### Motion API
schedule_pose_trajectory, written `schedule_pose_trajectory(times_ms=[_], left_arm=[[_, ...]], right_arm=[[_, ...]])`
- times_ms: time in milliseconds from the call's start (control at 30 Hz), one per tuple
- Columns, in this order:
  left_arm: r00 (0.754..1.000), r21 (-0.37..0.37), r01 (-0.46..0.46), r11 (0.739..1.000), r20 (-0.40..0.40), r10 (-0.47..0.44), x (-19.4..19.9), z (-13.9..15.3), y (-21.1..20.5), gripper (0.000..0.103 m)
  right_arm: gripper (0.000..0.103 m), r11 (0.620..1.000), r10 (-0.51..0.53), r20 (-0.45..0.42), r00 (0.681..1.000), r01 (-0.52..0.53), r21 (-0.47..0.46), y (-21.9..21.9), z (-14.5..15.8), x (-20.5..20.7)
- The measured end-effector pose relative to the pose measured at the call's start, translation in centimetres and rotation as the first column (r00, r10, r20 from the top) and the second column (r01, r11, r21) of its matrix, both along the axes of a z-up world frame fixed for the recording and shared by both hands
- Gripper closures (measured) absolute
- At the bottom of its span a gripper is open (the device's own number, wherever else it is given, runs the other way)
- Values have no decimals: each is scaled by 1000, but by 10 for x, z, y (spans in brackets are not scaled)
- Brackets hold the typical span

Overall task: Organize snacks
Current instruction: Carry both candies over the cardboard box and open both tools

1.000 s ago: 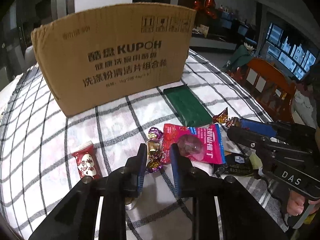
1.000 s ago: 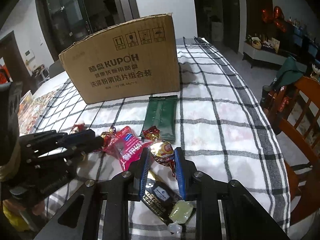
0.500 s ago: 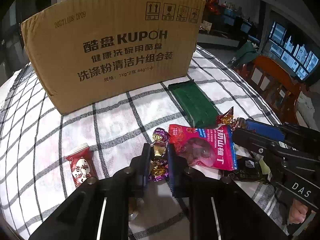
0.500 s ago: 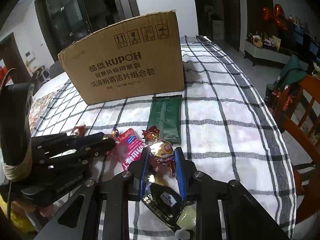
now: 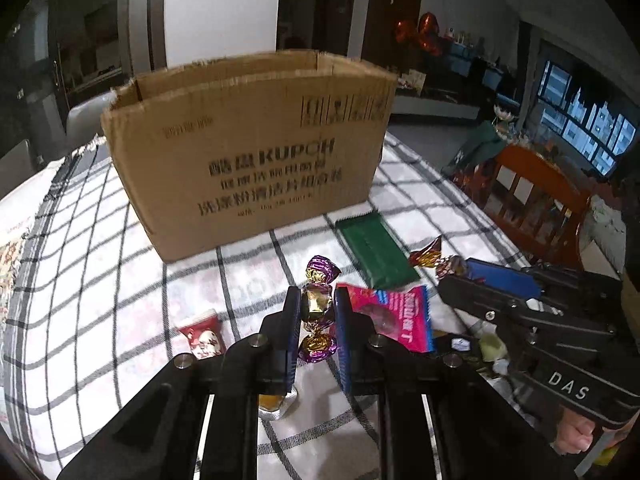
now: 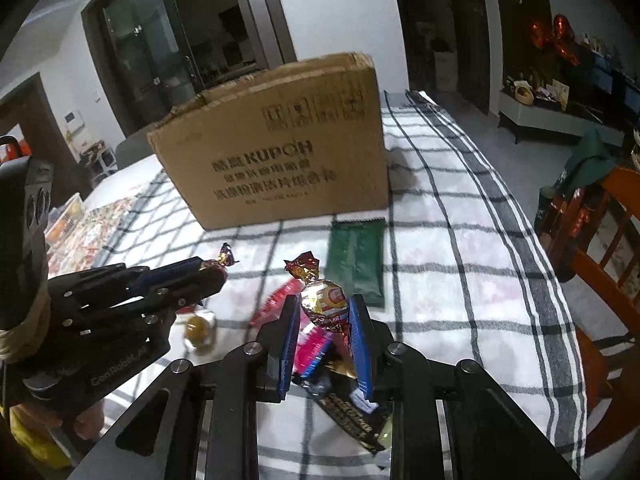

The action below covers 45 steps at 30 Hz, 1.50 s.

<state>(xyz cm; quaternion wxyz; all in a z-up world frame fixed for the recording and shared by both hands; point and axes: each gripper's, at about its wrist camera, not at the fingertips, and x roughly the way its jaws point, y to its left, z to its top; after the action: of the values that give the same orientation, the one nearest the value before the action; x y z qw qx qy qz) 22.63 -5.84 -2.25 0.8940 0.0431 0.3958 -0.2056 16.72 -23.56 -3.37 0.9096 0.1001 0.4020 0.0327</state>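
Both candies are now coming up off the tabletop (image 5: 100, 280); a moment ago they were lying on the cloth in front of the box (image 5: 256, 152), with the claws closing around them. We are judging that the picking step is done and the carrying to the box is starting.

Our left claw (image 5: 317, 308) is clamped on the purple candy (image 5: 318, 304), which is standing upright between the blue pads, its twisted end pointing toward the box. Our right claw (image 6: 326, 308) is clamped on the gold candy (image 6: 324, 296), also lifted, just in front of the green packet (image 6: 356, 260) that is lying near the box's right corner.

Both claws are pointing forward at the box, side by side, tilted a little downward, and still lower than its open rim. We are needing to raise them higher before moving over it. The pink packet (image 5: 394, 316), the red candy (image 5: 202, 336) and a dark packet (image 6: 352, 412) are still waiting on the tabletop, nearer to us than the box.
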Motion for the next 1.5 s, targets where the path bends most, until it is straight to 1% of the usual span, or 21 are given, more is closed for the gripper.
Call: schedule_pose_trajectory(times_ms=[267,500,667,933,1133,1333,1500], left_arm=[[998,-44,-21,999,51,23,-7,35,11,86],[994,-42,-35,999,104,39,-5,63,18,86],[991,-46,-46,998,126,51,5,83,22,86],[986,-37,-54,998,157,59,32,110,26,86],[983,-35,-55,998,171,60,60,122,28,86],[986,-12,-54,998,160,55,90,122,28,86],[988,5,-57,998,145,55,115,116,26,86]], right_arm=[[77,1000,25,53,998,-25,4,11,31,-1],[77,999,41,91,995,-40,-7,15,57,8],[77,998,55,117,992,-54,-14,16,77,23],[77,997,81,156,984,-77,-32,15,104,55],[77,994,103,148,984,-96,-56,13,114,90],[77,993,110,143,984,-102,-64,10,119,125],[77,991,121,125,985,-112,-73,11,114,148]])
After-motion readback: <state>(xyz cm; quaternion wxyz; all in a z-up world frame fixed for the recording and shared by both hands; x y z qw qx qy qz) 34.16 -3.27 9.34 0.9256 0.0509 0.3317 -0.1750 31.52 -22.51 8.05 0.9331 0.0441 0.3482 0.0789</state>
